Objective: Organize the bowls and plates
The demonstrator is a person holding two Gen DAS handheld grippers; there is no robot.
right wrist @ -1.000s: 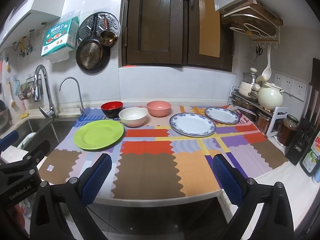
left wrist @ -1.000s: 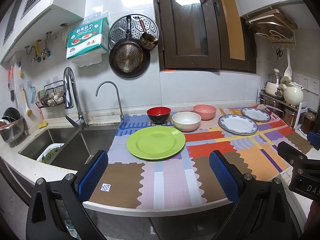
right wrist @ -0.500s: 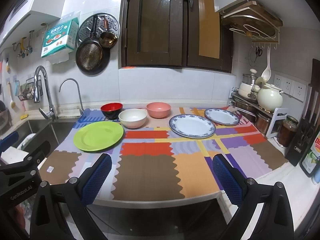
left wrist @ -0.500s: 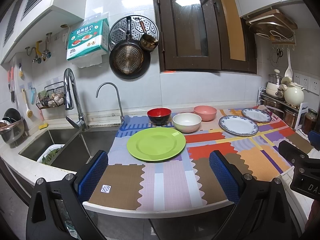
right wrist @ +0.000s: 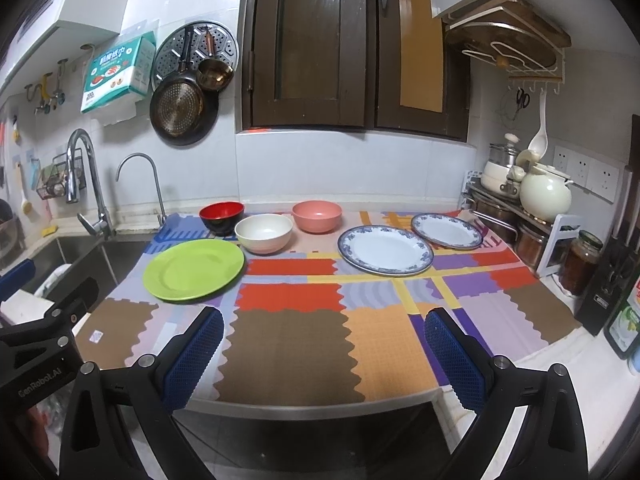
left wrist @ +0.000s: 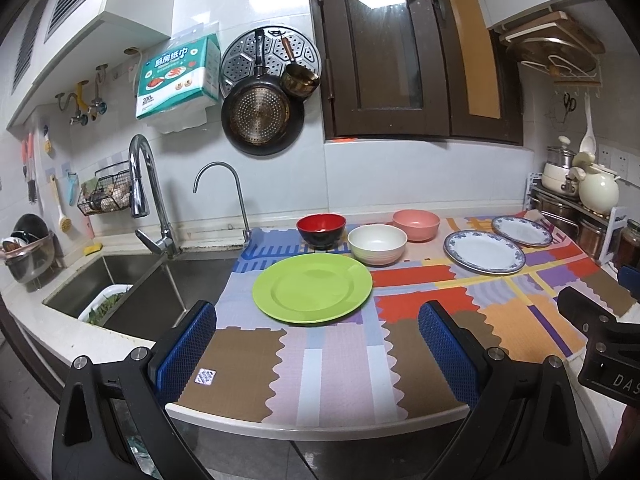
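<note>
Six dishes sit unstacked on the patchwork mat [right wrist: 288, 340]; both grippers hang wide and empty at the counter's near edge.

Nothing on the mat has shifted over the last second, and both views have barely changed. The green plate [left wrist: 312, 288] lies nearest the sink [left wrist: 132, 280], with the red bowl [left wrist: 321, 230], white bowl [left wrist: 377, 243] and pink bowl [left wrist: 416, 224] in a loose row behind it, the white one just beside the plate's rim. To the right lie two blue-rimmed plates [right wrist: 385, 249], close together, the far plate [right wrist: 447, 231] near the pot rack [right wrist: 516, 216] by the wall. The left gripper [left wrist: 316, 344] faces the green plate with its jaws spread; the right gripper [right wrist: 320, 344], equally spread, looks over bare mat toward the blue-rimmed pair. Nothing stands between either gripper and the dishes.
</note>
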